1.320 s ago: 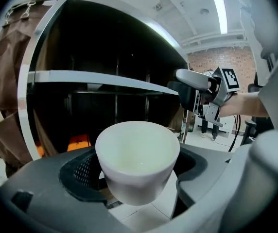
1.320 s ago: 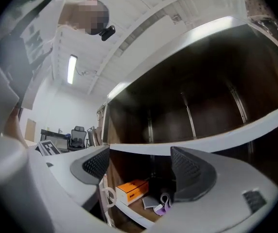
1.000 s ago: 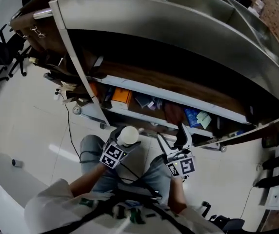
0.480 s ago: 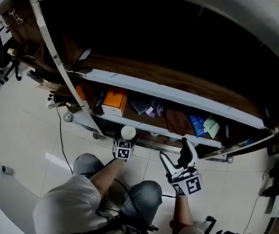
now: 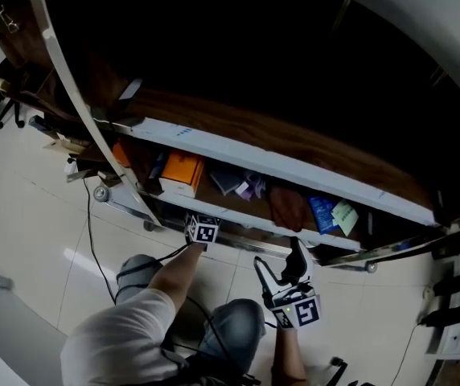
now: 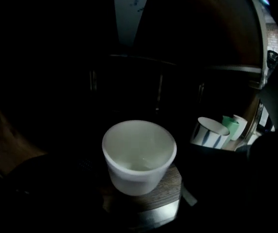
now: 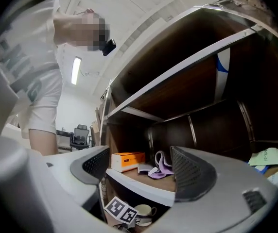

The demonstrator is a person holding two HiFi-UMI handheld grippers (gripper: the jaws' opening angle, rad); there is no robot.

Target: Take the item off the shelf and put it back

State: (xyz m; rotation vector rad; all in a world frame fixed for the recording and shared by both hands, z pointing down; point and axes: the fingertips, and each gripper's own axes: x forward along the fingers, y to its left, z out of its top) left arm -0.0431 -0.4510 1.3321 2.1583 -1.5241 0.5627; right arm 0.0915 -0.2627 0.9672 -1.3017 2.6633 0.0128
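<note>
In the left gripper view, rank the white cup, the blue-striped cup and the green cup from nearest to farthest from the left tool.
1. White cup: centre, between the jaws.
2. Blue-striped cup: to the right, further back.
3. Green cup: right, just behind the striped one.

In the head view your left gripper [image 5: 203, 232] shows only its marker cube; the shelf [image 5: 238, 153] hides the white cup [image 6: 139, 155]. In the left gripper view, darkness swallows the jaws.
</note>
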